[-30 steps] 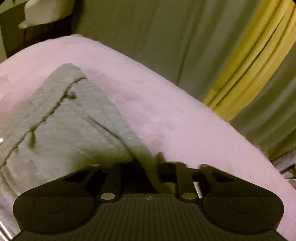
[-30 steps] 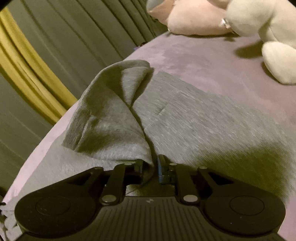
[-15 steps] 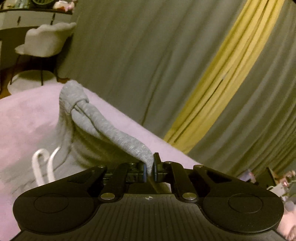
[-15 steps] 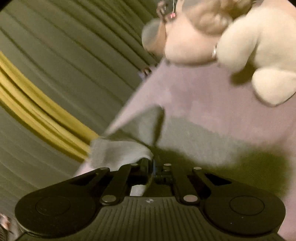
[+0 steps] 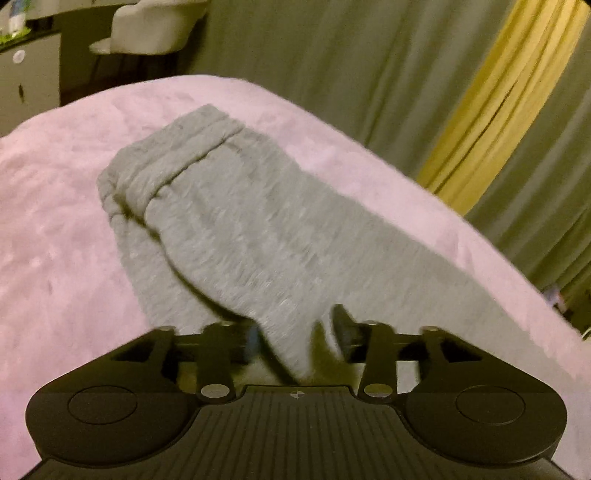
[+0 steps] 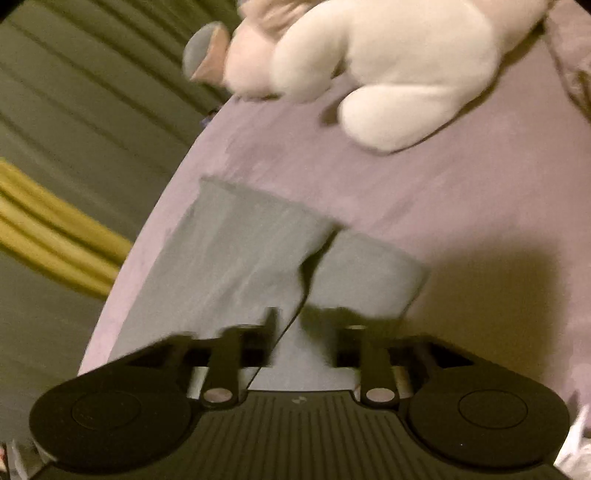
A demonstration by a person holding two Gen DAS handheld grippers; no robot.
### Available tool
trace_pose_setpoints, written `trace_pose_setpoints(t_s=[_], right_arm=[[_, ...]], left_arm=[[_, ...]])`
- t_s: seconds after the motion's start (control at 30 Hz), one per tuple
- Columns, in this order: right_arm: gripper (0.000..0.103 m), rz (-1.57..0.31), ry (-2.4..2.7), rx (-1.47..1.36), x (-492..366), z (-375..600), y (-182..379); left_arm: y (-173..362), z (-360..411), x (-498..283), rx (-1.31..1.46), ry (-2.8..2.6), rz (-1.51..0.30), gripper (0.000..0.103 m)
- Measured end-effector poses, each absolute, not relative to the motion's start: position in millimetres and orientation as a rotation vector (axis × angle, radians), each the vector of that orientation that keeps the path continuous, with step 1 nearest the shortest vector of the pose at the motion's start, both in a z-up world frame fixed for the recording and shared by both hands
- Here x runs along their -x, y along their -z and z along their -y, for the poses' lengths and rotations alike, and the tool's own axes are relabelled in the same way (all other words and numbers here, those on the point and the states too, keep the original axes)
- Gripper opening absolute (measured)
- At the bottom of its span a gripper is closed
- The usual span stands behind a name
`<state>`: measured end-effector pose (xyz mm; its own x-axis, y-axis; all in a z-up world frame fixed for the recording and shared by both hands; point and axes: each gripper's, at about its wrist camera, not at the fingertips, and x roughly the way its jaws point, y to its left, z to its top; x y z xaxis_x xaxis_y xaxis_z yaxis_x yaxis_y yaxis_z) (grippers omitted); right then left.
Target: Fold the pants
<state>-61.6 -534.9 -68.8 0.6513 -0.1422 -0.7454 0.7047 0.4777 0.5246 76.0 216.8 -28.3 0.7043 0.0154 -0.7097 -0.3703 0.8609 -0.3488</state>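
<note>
On the pink blanket (image 5: pixel 55 229): grey pants (image 5: pixel 258 229) folded, blurred | left gripper (image 5: pixel 295 332) opening, cloth loose between jaws | right gripper (image 6: pixel 304 332) opening likewise | plush toy (image 6: pixel 388 74) cut off.

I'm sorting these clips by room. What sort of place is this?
Most likely a bedroom. Grey pants lie on a soft pink bedspread, a white plush toy lies on it further along, and long curtains hang behind. An upholstered chair stands beyond.

Grey knit pants (image 5: pixel 258 236), matt; fuzzy pink blanket (image 5: pixel 55 240); fluffy plush toy (image 6: pixel 388 70); matt black plastic grippers.
</note>
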Motion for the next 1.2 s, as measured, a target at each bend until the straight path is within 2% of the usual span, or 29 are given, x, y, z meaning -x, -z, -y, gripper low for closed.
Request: trace_pose_setpoints(t_s=[0.1,0.33,0.4,0.43,0.47,0.5,0.53,0.6,0.77,0.8,0.83,0.9,1.2], right_arm=[[0.052,-0.707,0.531,-0.914,50,528,73],[0.049,-0.696,0.499,-0.956,33,541,80],[0.045,-0.695,0.495,-0.946,30,541,79],[0.035,-0.693,0.493,-0.95,28,542,79],[0.028,-0.687,0.488,-0.956,26,542,80],[0.012,-0.683,0.477,-0.963,26,541,80],[0.008,-0.675,0.462,-0.978,26,541,82],[0.008,-0.653,0.439,-1.001,27,537,85],[0.011,-0.701,0.443,-0.975,16,533,93],[0.011,-0.711,0.443,-0.959,13,532,93],[0.011,-0.717,0.445,-0.951,11,531,94],[0.011,-0.718,0.447,-0.949,9,530,94],[0.011,-0.687,0.436,-1.004,11,534,102]], left_arm=[[23,-211,-82,0.55,-0.216,-0.758,0.063],[41,-208,-78,0.657,-0.211,-0.799,0.059],[43,-208,-82,0.669,-0.206,-0.799,0.05],[42,-208,-83,0.664,-0.204,-0.796,0.046],[42,-207,-83,0.655,-0.202,-0.792,0.037],[41,-207,-85,0.647,-0.199,-0.787,0.03],[40,-208,-86,0.644,-0.196,-0.783,0.024],[40,-210,-85,0.648,-0.19,-0.782,0.014],[44,-212,-79,0.657,-0.18,-0.759,0.013],[47,-212,-77,0.664,-0.175,-0.753,0.017],[50,-212,-75,0.683,-0.172,-0.754,0.028],[59,-211,-73,0.733,-0.158,-0.766,0.041],[63,-186,-84,0.614,-0.184,-0.795,0.062]])
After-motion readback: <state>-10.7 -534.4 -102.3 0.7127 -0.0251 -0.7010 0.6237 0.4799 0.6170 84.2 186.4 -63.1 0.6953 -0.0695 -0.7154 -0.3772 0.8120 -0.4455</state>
